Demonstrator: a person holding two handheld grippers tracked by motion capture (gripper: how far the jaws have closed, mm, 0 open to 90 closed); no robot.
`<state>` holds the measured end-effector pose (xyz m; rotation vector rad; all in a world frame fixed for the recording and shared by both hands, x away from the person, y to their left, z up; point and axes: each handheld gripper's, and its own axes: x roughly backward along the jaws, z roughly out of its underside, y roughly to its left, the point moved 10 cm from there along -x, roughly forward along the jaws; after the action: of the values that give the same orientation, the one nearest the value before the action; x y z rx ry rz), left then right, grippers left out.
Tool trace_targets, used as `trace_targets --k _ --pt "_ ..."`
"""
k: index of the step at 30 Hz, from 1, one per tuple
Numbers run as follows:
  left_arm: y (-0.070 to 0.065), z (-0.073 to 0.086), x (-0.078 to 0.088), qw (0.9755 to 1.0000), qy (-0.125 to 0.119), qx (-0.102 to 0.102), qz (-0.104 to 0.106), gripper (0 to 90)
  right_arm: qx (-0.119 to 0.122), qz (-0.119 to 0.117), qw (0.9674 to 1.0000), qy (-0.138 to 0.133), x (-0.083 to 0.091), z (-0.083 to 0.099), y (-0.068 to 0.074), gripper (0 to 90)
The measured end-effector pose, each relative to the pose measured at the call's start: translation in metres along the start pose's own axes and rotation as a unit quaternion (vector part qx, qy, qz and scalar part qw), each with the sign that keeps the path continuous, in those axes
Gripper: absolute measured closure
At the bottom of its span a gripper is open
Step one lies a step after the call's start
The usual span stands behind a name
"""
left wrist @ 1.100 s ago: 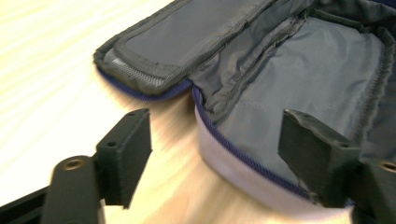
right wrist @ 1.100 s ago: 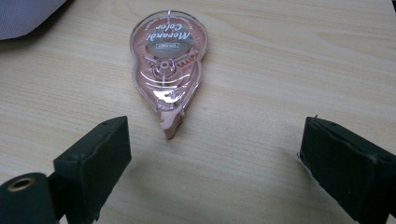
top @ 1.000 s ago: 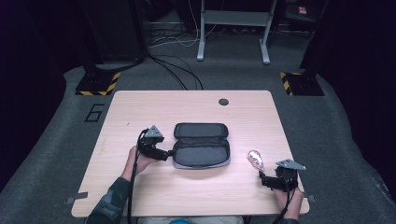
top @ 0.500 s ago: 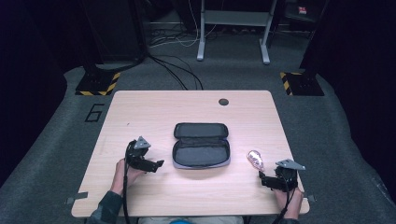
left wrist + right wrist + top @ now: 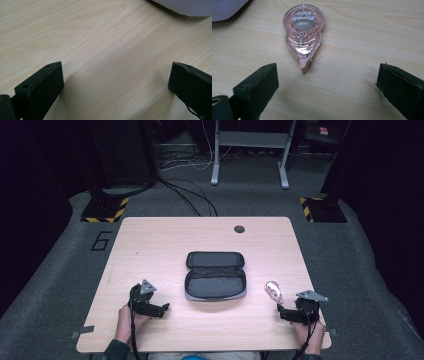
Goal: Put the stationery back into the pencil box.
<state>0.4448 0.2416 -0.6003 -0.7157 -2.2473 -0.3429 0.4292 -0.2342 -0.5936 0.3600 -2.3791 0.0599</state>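
A dark zip case lies open in the middle of the wooden table. A pink see-through correction tape dispenser lies flat to its right. My left gripper rests low near the front left, apart from the case, and its jaws have just been opening with nothing between them. In the left gripper view the gripper is open over bare wood, with a corner of the case beyond. My right gripper has also just been opening and is open. The dispenser lies just ahead of its tips, untouched.
A small round dark cap sits near the table's far edge. Beyond the table the floor holds cables, a metal frame and two stands with yellow-black striped bases. The table's front edge lies just behind both hands.
My left gripper has drawn back from the case's left end toward the front left of the table and sunk lower. The right gripper has kept its place beside the dispenser.
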Motion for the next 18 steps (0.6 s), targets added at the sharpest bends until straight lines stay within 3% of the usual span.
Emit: trace_targets --k 6,13,18 --pt "-0.002 0.001 0.001 0.9999 -0.015 0.002 -0.004 0.1 0.013 -0.01 0.9998 0.006 0.0 -0.002 0.005 0.0" --pt "-0.002 0.0 0.0 0.9998 -0.021 0.004 -0.006 0.2 0.037 -0.022 0.9991 -0.001 -0.002 -0.022 0.02 0.0" --pt "-0.002 0.001 0.0 0.9999 -0.016 0.0 -0.005 0.3 0.046 -0.022 0.9987 0.007 -0.016 -0.037 0.025 2.1"
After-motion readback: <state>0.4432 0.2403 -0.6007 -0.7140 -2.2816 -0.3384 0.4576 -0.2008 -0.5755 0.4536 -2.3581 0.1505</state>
